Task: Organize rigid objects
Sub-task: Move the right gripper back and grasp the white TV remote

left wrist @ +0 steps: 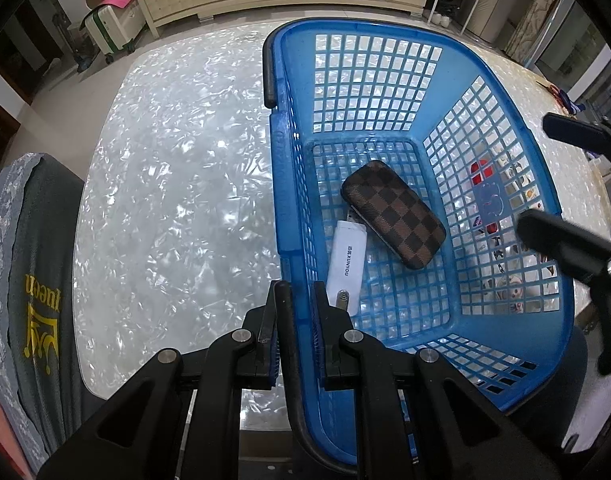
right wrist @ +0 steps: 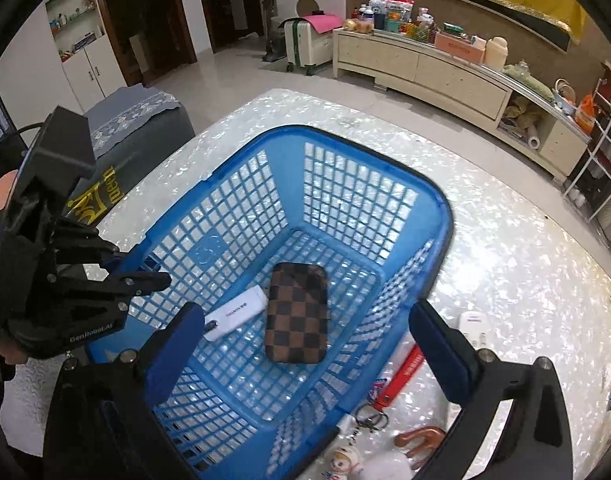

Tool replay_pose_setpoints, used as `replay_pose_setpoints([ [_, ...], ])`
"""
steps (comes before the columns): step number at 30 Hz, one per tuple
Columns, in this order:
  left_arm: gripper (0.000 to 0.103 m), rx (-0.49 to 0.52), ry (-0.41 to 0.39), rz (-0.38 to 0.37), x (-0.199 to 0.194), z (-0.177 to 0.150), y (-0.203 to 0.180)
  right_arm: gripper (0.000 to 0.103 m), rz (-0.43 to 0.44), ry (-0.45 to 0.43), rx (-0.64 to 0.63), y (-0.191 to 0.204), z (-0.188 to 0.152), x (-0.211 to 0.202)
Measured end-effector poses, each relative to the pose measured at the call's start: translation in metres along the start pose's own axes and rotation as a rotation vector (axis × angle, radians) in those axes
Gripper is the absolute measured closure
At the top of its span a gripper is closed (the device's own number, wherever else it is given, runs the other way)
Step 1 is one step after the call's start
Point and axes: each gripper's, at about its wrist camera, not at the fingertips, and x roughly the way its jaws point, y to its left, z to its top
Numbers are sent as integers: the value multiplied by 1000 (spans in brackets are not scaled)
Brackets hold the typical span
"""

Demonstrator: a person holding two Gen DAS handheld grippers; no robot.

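A blue plastic basket [left wrist: 289, 184] stands on the pearly table [left wrist: 177, 184]; it also shows in the right wrist view [right wrist: 441, 216]. Inside lie a brown checkered case [left wrist: 393, 220] [right wrist: 297, 316] and a white flat device [left wrist: 345, 264] [right wrist: 237, 312]. My left gripper [left wrist: 301, 296] is shut on the basket's near left rim, one finger outside, one inside; it shows in the right wrist view [right wrist: 145, 280]. My right gripper [right wrist: 305, 344] is open and empty above the basket; it shows in the left wrist view [left wrist: 545, 184].
Loose items lie on the table right of the basket: a red-and-white package [right wrist: 401, 376], a white charger [right wrist: 473, 324], keychains with a doll figure [right wrist: 345, 460] and a brown hook [right wrist: 421, 440]. A grey covered chair [left wrist: 29, 280] stands at the table's left.
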Motion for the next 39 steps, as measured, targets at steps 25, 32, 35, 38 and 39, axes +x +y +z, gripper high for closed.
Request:
replay_pose_setpoints([
  [25, 88, -3, 3, -3, 0, -2, 0, 0, -139, 136, 246, -138, -70, 26],
  [32, 88, -2, 3, -1, 1, -2, 0, 0, -156, 165, 251, -147, -77, 47],
  [35, 88, -5, 0, 3, 1, -2, 0, 0, -163, 177, 248, -152, -80, 56],
  [38, 88, -6, -1, 2, 0, -3, 0, 0, -171, 194, 240, -155, -86, 65],
  [39, 88, -6, -1, 2, 0, -3, 0, 0, -175, 199, 236, -156, -89, 68],
])
